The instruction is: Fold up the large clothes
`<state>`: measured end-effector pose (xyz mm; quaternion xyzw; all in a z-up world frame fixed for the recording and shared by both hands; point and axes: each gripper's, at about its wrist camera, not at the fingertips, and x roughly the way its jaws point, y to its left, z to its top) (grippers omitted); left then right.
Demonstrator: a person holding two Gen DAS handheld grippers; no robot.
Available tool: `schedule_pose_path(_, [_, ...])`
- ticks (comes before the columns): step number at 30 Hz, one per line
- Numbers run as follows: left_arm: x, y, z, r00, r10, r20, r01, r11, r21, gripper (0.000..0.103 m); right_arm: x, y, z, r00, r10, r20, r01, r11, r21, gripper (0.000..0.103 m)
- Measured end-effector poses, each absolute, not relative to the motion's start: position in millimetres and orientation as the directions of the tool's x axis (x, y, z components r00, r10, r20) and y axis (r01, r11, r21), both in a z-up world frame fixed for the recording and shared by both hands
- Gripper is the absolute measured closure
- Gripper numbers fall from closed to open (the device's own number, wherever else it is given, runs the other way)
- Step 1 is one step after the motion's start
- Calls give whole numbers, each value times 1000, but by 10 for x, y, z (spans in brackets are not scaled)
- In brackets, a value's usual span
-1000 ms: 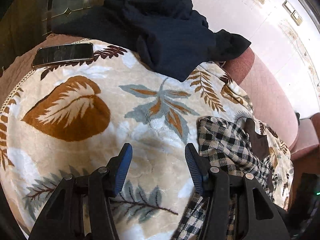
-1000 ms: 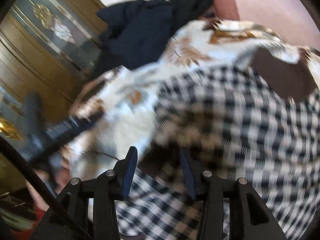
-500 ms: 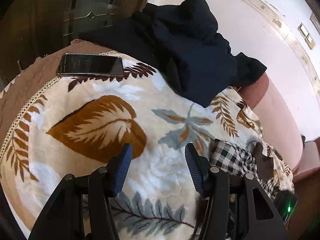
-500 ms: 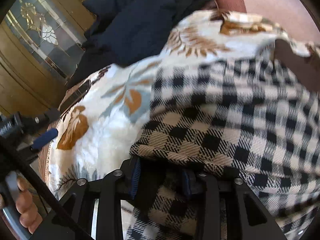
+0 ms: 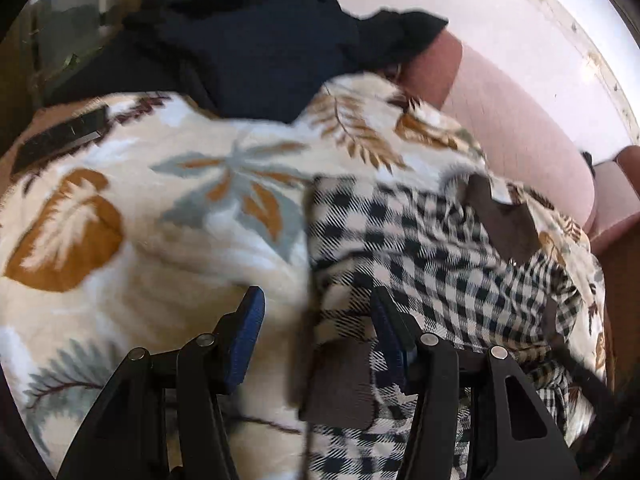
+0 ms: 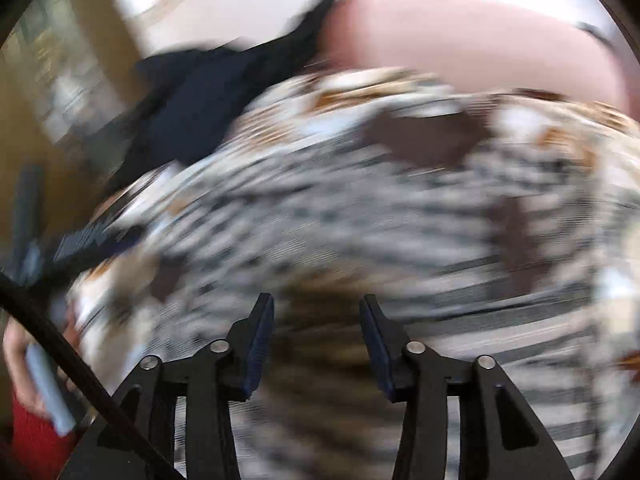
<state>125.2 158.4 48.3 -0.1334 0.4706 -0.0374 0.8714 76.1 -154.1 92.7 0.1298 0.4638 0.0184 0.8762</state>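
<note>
**Right fingers let go of the checked garment**

Half a second back our right gripper point(image 6: 316, 340) was clamped on a fold of the checked garment point(image 5: 432, 256); now its fingers have just been opening and stand apart, with nothing pinched that we can make out through the heavy blur. We judge a fold or drag has just been released, and a fresh grasp comes next. Our left gripper point(image 5: 316, 336) has swung back over the cloth's left edge, fingers apart as before, gripping nothing.

The garment lies rumpled on the leaf-print blanket point(image 5: 160, 264), from the centre of the left view out to 4 o'clock, brown patches showing, not yet a tidy shape. A dark garment point(image 5: 256, 44) is heaped at 12 o'clock, a phone point(image 5: 60, 136) at 9 o'clock
</note>
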Motion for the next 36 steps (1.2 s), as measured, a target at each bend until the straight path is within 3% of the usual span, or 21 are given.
schedule_pose_path(4, [1337,1500,374,532,-174,-829,-70,966,-247,49,1084,-2158,748,524,64,-849,229,950,212,46])
schedule_pose_path(7, [1326,1446,394,536,-167,-828,-59,970,-234,49,1241,-2265,478,461,137,-877,243,931,273,46])
schedule_pose_path(9, [1312,1430,426,546,-174,-819,-49,970,-239,49,1255,-2227,388,437,185,-880,224,926,305,64])
schedule_pose_path(10, [1295,1434,439,551,-172,-817,-46,971,-235,49,1237,-2239,406,445,229,-866,211,913,349,87])
schedule_pose_path(11, [1288,1420,433,553,-163,-817,-41,974,-222,49,1191,-2267,434,457,263,-850,214,895,392,96])
schedule_pose_path(15, [1330,1353,304,504,-159,-849,-21,980,-197,49,1022,-2393,551,484,160,-860,278,904,324,96])
schedule_pose_path(19, [1277,1245,252,474,-149,-868,8,986,-165,49,979,-2389,425,400,33,-916,325,929,175,95])
schedule_pose_path(23, [1192,1247,144,450,-153,-880,9,986,-167,49,869,-2237,807,452,-142,-880,366,930,38,84])
schedule_pose_path(25, [1160,1267,129,468,-162,-869,7,984,-180,49,868,-2025,1050,516,-153,-843,340,940,38,81])
schedule_pose_path(28, [1078,1308,106,496,-174,-851,-10,978,-207,49,1084,-1574,1251,574,-7,-819,182,976,118,80])
schedule_pose_path(30, [1020,1291,103,513,-159,-844,-13,981,-193,49,1365,-1160,1214,549,201,-812,3,970,242,80])
schedule_pose_path(33, [994,1248,101,525,-137,-840,-22,984,-174,49,1766,-448,1014,435,396,-808,-195,918,345,80])
schedule_pose_path(36, [990,1229,96,531,-126,-838,-30,985,-167,49,2068,112,718,290,493,-820,-290,862,415,80])
